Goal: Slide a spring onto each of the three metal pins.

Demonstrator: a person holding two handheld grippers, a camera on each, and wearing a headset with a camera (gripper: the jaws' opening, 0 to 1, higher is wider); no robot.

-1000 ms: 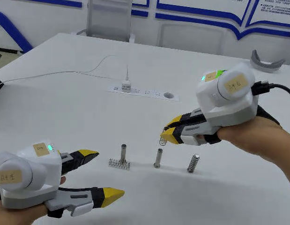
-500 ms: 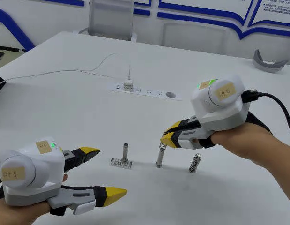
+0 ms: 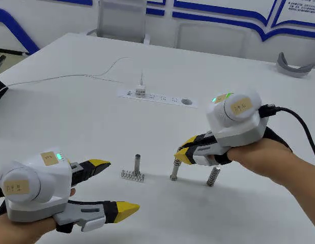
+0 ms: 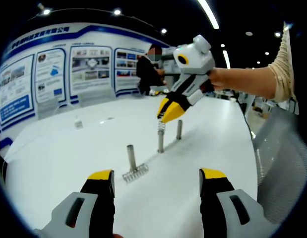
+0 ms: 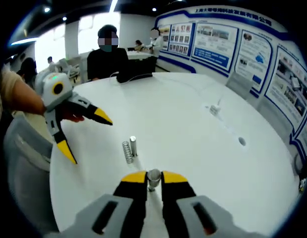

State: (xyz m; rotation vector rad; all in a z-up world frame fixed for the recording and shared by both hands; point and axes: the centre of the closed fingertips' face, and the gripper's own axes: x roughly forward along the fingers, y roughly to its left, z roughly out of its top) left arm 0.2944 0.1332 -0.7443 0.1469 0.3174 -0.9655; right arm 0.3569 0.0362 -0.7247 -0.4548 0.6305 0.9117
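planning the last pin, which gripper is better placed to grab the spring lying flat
Left. The left gripper is open, near the loose spring; the right gripper is shut on the other spring at the middle pin.

You're at a big white worktop point(image 3: 70, 112) with a rounded edge. A white power strip point(image 3: 157, 98) lies mid-worktop, and a thin white cable point(image 3: 70, 77) trails off it to your left. A pale chair point(image 3: 121, 20) stands at the far edge. The wall point(image 3: 218, 30) behind is white with blue trim, and poster boards point(image 4: 54, 74) line it. The ceiling is dark, with one strip light point(image 4: 209, 13) plus spots point(image 4: 116, 12). A person point(image 5: 109, 59) in a dark top is beyond the worktop. A grey curved band point(image 3: 294, 66) lies far right.
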